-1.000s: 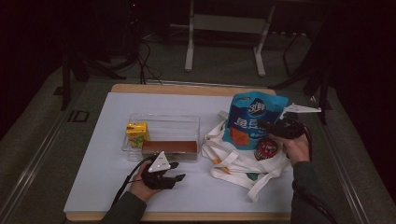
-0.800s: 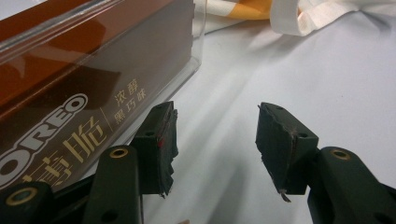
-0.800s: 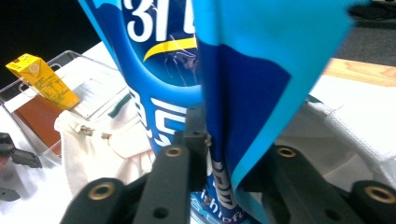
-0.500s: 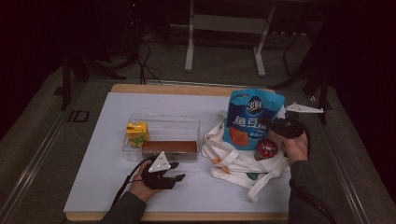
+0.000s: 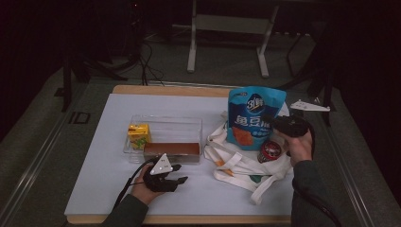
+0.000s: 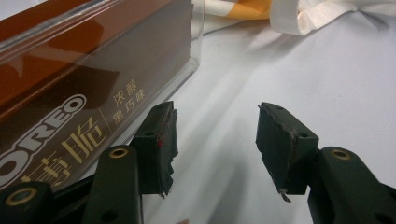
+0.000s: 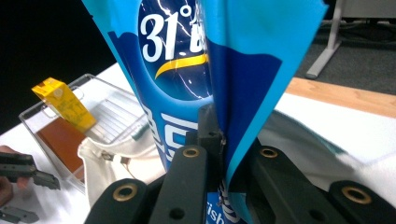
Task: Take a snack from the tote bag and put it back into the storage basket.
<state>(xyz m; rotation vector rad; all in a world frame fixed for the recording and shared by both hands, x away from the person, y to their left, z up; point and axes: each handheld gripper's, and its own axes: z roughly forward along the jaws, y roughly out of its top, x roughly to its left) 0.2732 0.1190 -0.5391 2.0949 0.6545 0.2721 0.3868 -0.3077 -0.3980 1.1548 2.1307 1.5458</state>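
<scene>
Beside the clear tray, blue snack bag over perhaps a red can.

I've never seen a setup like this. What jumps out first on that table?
The tall bright blue snack bag stands out most: it rises at the table's right side above a cream cloth tote bag, its edge pinched in the right tool. To its left sits a clear plastic tray holding a small yellow juice carton and a brown biscuit box, with the left tool resting open just in front.
</scene>
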